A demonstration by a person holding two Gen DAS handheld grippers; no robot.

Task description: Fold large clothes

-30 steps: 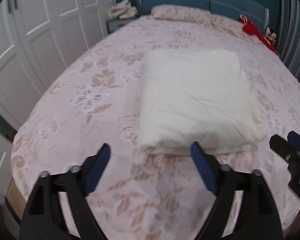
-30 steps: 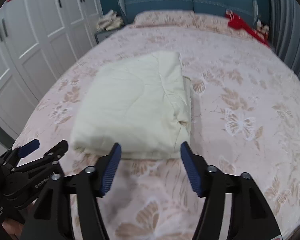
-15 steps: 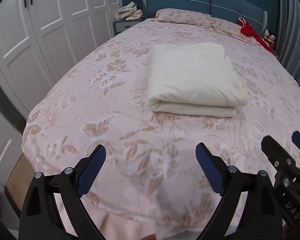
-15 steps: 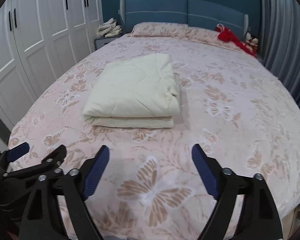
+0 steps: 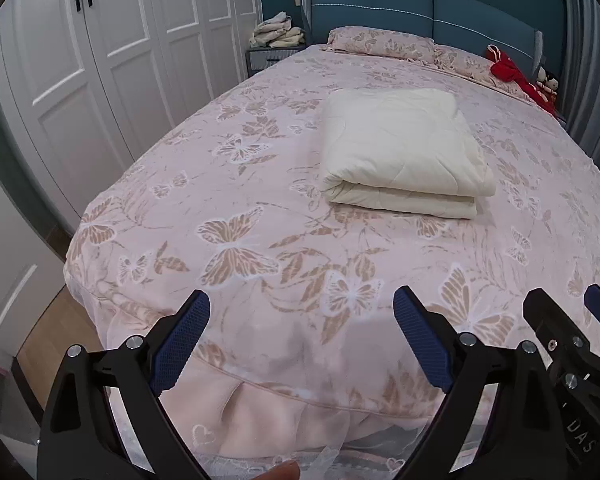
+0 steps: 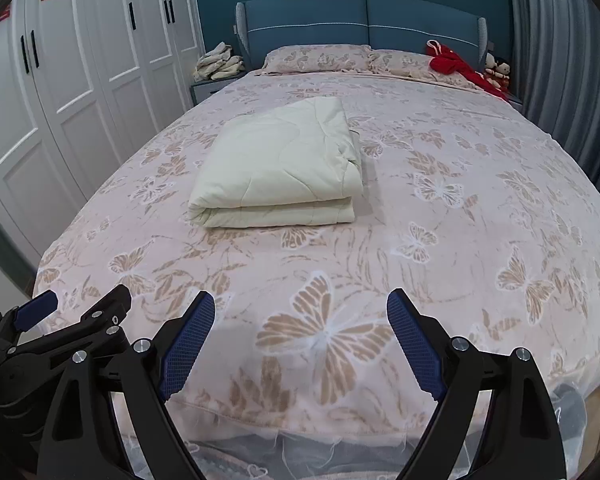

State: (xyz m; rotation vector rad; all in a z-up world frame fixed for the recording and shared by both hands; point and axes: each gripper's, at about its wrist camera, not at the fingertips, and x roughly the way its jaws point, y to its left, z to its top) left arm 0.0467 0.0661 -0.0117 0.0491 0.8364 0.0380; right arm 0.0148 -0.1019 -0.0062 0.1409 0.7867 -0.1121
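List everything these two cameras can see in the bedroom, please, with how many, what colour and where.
folded quilt: one, cream, middle of the bed
bedspread: one, pink with tan butterflies, covering the bed
pillows: two, same pink print, at the headboard
headboard: one, blue, far end
red cloth: one, by the right pillow
small dolls: number unclear, far right corner
pile of pale clothes: one, on the nightstand
wardrobe: white doors with red stickers, left wall
curtain: grey, right wall
left hand-held gripper: black with blue pads, open, empty
right hand-held gripper: same, open, empty
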